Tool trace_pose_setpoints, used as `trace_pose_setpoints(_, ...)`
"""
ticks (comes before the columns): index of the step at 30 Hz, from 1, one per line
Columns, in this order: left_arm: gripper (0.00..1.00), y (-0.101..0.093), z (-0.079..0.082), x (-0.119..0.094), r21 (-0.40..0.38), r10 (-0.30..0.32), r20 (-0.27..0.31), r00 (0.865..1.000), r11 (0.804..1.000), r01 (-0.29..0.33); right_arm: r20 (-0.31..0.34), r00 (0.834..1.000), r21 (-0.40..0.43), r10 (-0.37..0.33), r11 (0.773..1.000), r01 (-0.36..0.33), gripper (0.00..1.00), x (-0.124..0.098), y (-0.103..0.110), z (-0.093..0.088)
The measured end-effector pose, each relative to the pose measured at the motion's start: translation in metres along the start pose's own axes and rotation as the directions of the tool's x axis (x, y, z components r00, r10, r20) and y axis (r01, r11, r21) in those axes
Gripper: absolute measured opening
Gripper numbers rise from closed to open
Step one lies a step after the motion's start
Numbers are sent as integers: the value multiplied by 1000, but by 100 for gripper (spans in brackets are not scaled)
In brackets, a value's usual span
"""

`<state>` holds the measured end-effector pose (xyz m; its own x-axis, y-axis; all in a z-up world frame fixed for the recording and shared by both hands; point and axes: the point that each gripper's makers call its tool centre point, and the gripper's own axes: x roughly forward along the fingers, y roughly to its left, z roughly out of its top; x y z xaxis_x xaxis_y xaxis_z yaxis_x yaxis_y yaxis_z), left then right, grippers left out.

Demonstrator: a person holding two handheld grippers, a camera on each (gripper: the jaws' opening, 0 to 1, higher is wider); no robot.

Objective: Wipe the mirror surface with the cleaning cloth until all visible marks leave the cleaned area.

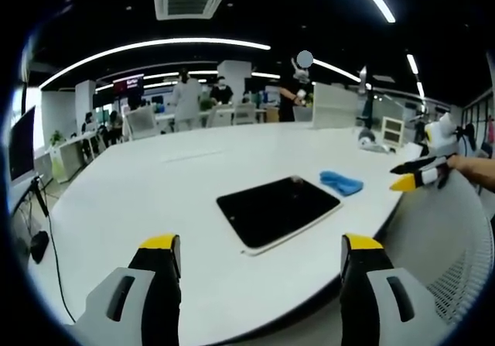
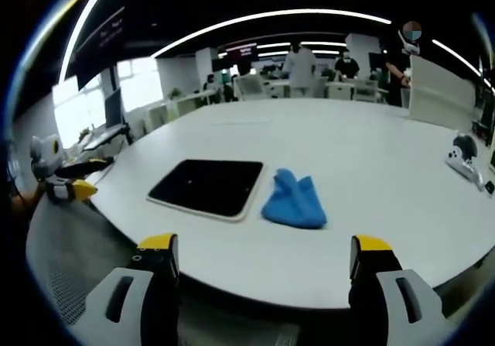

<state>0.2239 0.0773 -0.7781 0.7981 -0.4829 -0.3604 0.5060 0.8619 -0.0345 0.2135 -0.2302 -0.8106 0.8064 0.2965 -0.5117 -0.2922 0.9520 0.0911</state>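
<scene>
Here, the cleaning cloth [image 2: 294, 200] lies beside the mirror [image 2: 208, 186], well beyond both spread, empty grippers [image 1: 263, 245] [image 2: 264, 249]; no legible writing.

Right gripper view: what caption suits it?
Open right gripper faces a blue cloth beside a dark mirror on a white table.

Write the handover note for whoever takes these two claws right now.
Left claw: open, empty, held off the near edge of the white table.
Right claw: open, empty, also short of the table edge.
Mirror: dark rectangular panel lying flat on the table.
Blue cleaning cloth: crumpled on the table just beside the mirror, untouched.
Done: nothing yet.
Left: pick up the cloth, wipe the mirror. Marks on it are too small to judge from here.
</scene>
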Motion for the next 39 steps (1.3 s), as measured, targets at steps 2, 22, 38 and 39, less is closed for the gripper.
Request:
trace_pose_setpoints(2, 85, 0, 0, 0, -1, 0, -1, 1000, 1000, 0, 0, 1000, -3, -2, 1000, 2, 91, 0, 0, 0)
trace_pose_setpoints(22, 86, 2, -1, -1, -2, 4, -9, 1000, 1000, -4, -13, 1000, -16, -12, 1000, 11, 92, 0, -1, -2)
trace_pose_setpoints(38, 84, 3, -3, 0, -1, 7, -18, 1000, 1000, -7, -14, 1000, -2, 4, 1000, -4, 92, 0, 1, -3)
trace_pose_setpoints(39, 84, 3, -3, 0, -1, 7, -17, 1000, 1000, -7, -16, 1000, -3, 4, 1000, -4, 92, 0, 1, -3)
